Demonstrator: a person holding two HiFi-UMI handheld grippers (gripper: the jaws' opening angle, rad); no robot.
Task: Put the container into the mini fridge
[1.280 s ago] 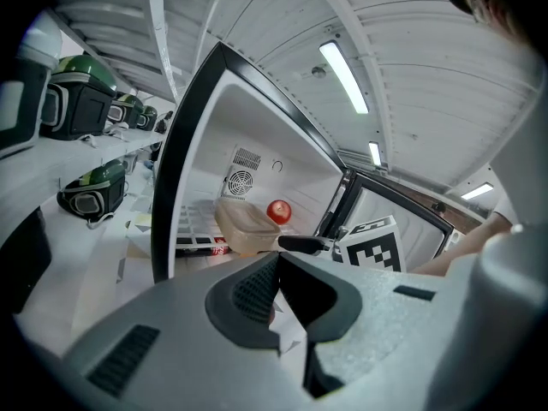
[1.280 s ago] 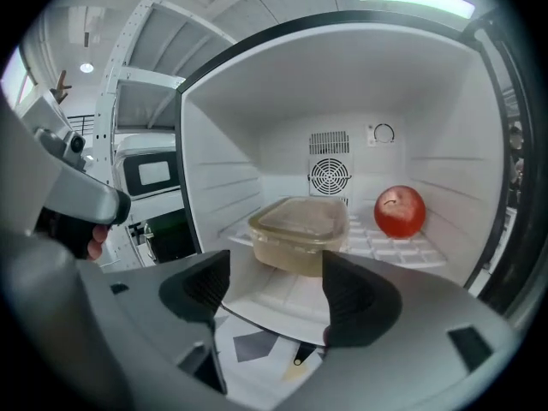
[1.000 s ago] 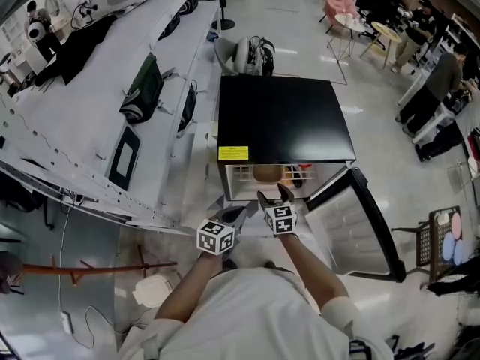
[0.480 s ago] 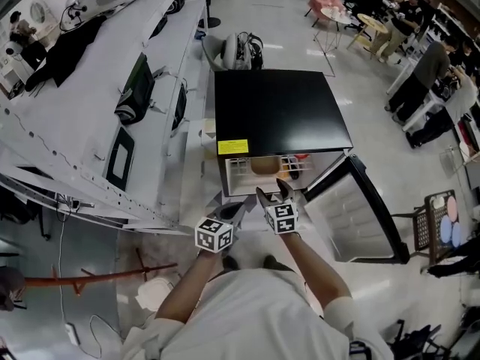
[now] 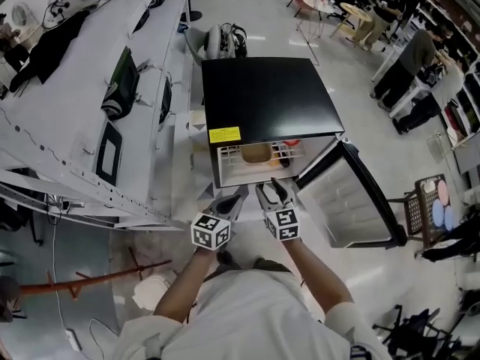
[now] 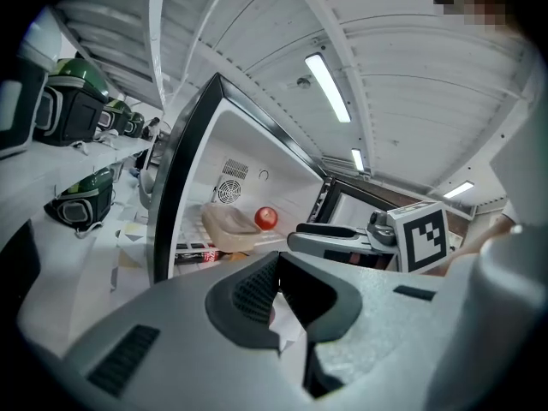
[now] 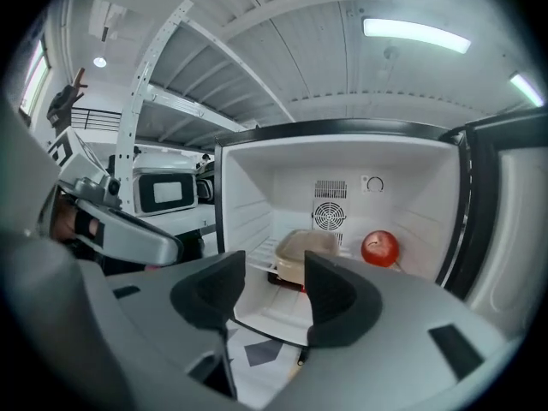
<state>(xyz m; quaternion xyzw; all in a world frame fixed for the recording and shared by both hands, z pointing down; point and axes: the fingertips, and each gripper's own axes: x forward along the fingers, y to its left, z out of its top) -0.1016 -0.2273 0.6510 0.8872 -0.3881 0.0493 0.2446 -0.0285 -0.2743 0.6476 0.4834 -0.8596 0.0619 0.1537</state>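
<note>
While both tongs hang side by side just outside the fridge opening, the container (image 5: pixel 256 154) already sits inside the mini fridge (image 5: pixel 266 100), on the upper wire shelf (image 5: pixel 241 156), towards the far wall below the fan grille. A red round fruit (image 7: pixel 379 247) lies just right of it, apart from it, approx. level w/ it. The fridge door (image 5: pixel 352 201) is swung wide open to the right.

The left gripper (image 5: pixel 231 199) is at the near left corner of the opening. Its jaw tips are pressed together w/ nothing between them, only floor showing below the tips. The right gripper (image 5: pixel 271 193) is just right of it, pointing into the cavity. Its jaws stand apart and have just been closing, w/ nothing between them. The container shows beyond the gap, well clear of the pads. Neither gripper touches the container or the fridge.

A yellow label (image 5: pixel 224 134) sits on the fridge's front edge, top left. A white workbench (image 5: pixel 67 88) runs along the left of the fridge, and a microwave (image 7: pixel 167 193) stands on a surface at the fridge's left.
</note>
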